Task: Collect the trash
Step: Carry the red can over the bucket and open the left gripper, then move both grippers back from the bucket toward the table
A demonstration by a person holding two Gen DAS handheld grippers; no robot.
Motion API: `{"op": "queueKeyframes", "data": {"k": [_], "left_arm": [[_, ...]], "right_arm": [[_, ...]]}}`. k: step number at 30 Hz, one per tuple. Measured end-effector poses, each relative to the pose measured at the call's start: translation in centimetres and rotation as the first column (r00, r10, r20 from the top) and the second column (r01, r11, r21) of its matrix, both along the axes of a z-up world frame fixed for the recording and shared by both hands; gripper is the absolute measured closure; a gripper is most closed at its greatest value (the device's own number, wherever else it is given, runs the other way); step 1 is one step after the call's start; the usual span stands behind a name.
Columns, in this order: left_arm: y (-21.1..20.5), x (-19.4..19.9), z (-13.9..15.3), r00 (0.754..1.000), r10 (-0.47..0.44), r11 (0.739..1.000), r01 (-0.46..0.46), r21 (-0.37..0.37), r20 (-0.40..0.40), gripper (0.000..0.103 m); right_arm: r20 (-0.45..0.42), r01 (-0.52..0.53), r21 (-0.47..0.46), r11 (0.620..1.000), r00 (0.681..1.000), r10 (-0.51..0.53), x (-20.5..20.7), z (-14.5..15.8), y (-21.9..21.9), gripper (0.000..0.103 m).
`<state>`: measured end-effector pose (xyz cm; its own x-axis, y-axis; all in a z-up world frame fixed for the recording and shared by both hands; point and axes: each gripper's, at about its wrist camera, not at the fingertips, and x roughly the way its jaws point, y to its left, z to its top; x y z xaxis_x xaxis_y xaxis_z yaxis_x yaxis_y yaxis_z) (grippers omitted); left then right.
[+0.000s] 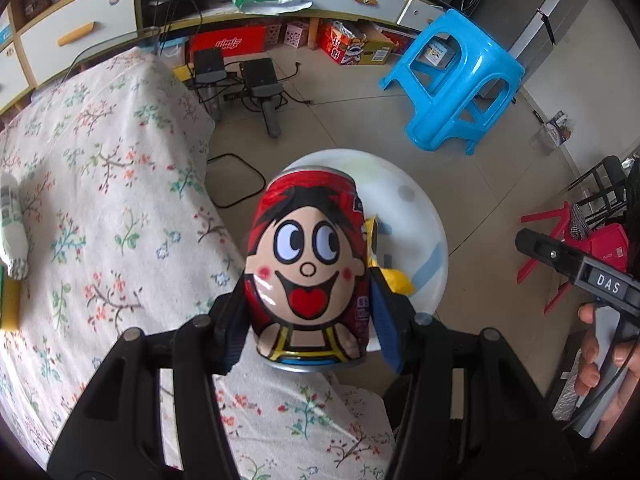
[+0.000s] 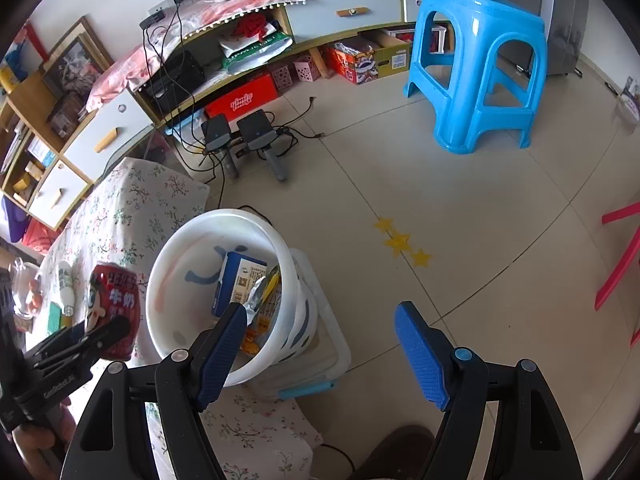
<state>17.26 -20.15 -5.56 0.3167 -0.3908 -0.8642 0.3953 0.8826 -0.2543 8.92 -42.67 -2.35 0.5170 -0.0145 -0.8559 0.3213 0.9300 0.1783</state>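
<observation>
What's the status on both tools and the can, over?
Left tool shut on red can, above white bin's edge. Right tool open, empty. Bin already holds a blue box and wrappers; nothing blocking.

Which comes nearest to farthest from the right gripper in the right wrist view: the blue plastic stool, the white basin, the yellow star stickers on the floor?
From the right gripper, whose open jaws hold nothing:
1. White basin, just beyond the left-hand finger, with a blue box and wrappers inside.
2. Yellow star stickers, on the floor tiles ahead.
3. Blue plastic stool, far across the floor, upper right.
</observation>
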Motion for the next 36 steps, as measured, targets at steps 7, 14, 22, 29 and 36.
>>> {"op": "queueKeyframes", "data": {"k": [7,14,22,29,36], "left_arm": [[0.0,0.4,0.6,0.999,-0.002,1.000,0.001,0.009,0.054,0.017],[1.9,-0.1,1.2,0.997,0.022,0.997,-0.027,0.075,0.068,0.012],[5.2,-1.1,2.1,0.993,0.067,0.992,-0.077,0.100,0.094,0.006],[9.1,-1.7,2.7,0.986,0.110,0.985,-0.125,0.119,0.127,0.001],[14.8,-1.8,2.2,0.967,0.218,0.964,-0.234,0.123,0.129,0.001]], "right_arm": [[0.008,-0.006,0.001,1.000,1.000,0.006,0.0,0.2,0.1,0.025],[0.008,-0.012,-0.007,1.000,1.000,0.012,0.4,0.3,0.6,0.025],[0.015,-0.024,-0.011,1.000,1.000,0.024,1.0,0.7,1.8,0.025],[0.015,-0.071,-0.025,0.997,0.997,0.071,2.3,1.0,4.6,0.025],[-0.008,-0.111,-0.053,0.992,0.994,0.110,3.4,0.5,7.2,0.024]]}}
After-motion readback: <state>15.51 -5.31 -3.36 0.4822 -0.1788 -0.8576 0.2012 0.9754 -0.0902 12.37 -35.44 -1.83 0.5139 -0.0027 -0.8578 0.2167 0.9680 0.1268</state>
